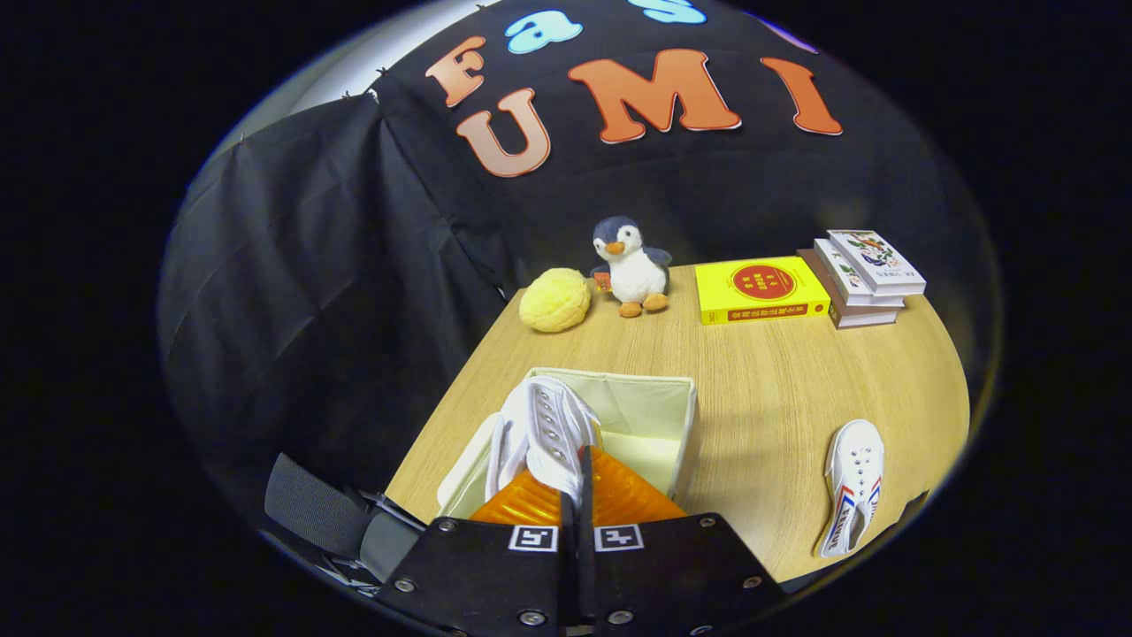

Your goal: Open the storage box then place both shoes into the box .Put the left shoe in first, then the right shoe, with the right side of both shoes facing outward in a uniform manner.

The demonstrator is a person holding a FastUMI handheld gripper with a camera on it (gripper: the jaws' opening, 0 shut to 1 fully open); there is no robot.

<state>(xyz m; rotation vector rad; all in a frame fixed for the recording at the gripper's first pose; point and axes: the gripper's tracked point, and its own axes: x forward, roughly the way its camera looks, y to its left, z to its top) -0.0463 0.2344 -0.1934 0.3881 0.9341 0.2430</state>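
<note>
Shoe [546,433], white and laced, was clamped between the closed fingers of the gripper [577,478], over the open storage box [659,402] just ahead; the second shoe [853,487] lay on the table [761,380], off to the fingers' right.

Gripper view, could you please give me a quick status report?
Tongs shut on first shoe, held over open storage box. Second shoe lies on table right of box. Nothing in the way.
</note>
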